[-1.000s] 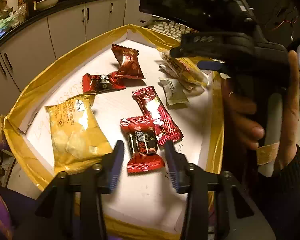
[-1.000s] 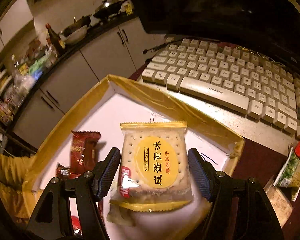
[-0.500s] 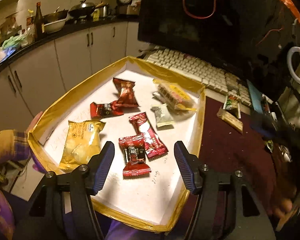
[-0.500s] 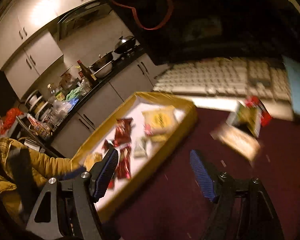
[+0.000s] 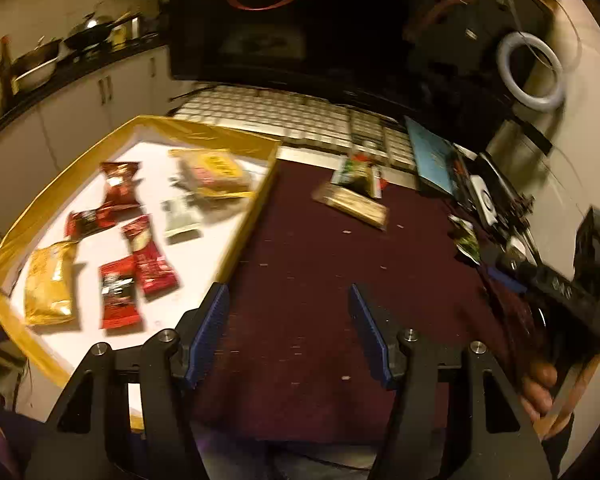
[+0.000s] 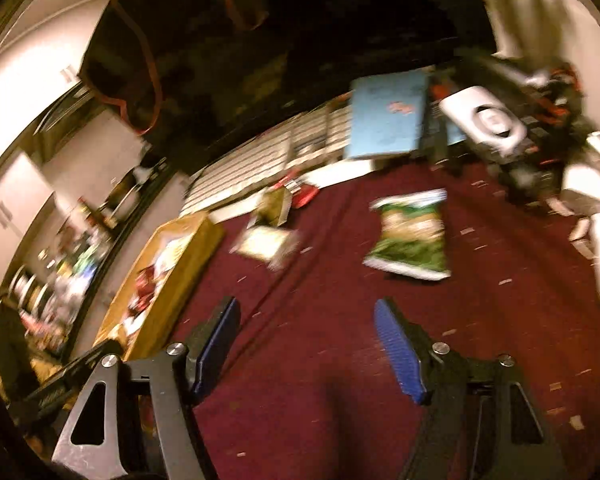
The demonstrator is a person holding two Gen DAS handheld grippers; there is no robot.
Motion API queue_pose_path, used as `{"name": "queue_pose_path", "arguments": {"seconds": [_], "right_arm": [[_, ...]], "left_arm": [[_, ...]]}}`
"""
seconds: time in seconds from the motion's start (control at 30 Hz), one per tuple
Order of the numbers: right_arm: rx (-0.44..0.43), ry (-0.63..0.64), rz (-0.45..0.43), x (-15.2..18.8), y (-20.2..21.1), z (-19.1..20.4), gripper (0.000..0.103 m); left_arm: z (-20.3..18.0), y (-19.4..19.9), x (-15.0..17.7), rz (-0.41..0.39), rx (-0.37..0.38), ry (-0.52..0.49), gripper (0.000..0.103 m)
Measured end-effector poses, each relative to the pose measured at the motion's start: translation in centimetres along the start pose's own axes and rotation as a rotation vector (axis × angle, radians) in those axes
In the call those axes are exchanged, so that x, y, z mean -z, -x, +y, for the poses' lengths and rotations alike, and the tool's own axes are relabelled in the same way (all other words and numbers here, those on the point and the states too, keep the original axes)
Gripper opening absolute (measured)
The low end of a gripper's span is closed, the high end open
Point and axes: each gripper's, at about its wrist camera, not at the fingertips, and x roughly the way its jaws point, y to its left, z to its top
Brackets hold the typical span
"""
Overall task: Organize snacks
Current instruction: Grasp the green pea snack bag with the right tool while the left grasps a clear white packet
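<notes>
the right hand-held gripper (image 6: 306,344), jaws wide apart and empty, faces the green crinkled snack bag (image 6: 410,236) lying lengthwise just ahead on the maroon cloth (image 6: 300,400), nearer than the empty, wide-open left hand-held gripper (image 5: 288,332).

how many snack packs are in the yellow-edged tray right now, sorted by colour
Counted in the tray from the left wrist view:
red packs: 4
gold or yellow packs: 2
pale whitish pack: 1
total: 7
</notes>
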Motion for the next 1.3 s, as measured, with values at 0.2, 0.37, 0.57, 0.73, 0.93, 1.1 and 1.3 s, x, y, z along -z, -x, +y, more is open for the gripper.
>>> {"name": "queue_pose_path", "arguments": {"seconds": [0.2,0.37,0.57,0.73,0.93,1.1,1.3], "right_arm": [[0.102,-0.059,-0.018,-2.9,-1.1,-2.3,0.072],[0.189,-0.116,0.027,-4.1,-4.3,-3.5,0.07],[0.306,-0.043,0.028,-3.4,-5.8,-2.6,0.051],[0.309,-0.049,0.001,-2.6,-5.5,-2.6,0.04],[0.267,-0.058,-0.045,-2.2,-4.4,-2.5,0.038],[0.245,-0.049,-0.031,-2.2,-4.6,-2.3,0.038],[0.227,-0.059,-0.027,-2.2,-4.7,-2.5,0.039]], "left_arm": [[-1.9,-1.3,0.3,0.054,0.004,-0.032,0.061],[-3.5,-2.2,-0.6,0.082,0.011,-0.057,0.061],[-3.9,-5.2,-2.4,0.149,0.0,0.0,0.061],[-4.7,-8.6,-4.7,0.184,0.002,0.058,0.061],[-6.2,-13.3,-7.6,0.167,-0.062,0.114,0.061],[-6.9,-17.0,-8.7,0.204,-0.102,0.17,0.061],[-9.1,-18.0,-8.2,0.158,-0.242,0.03,0.069]]}}
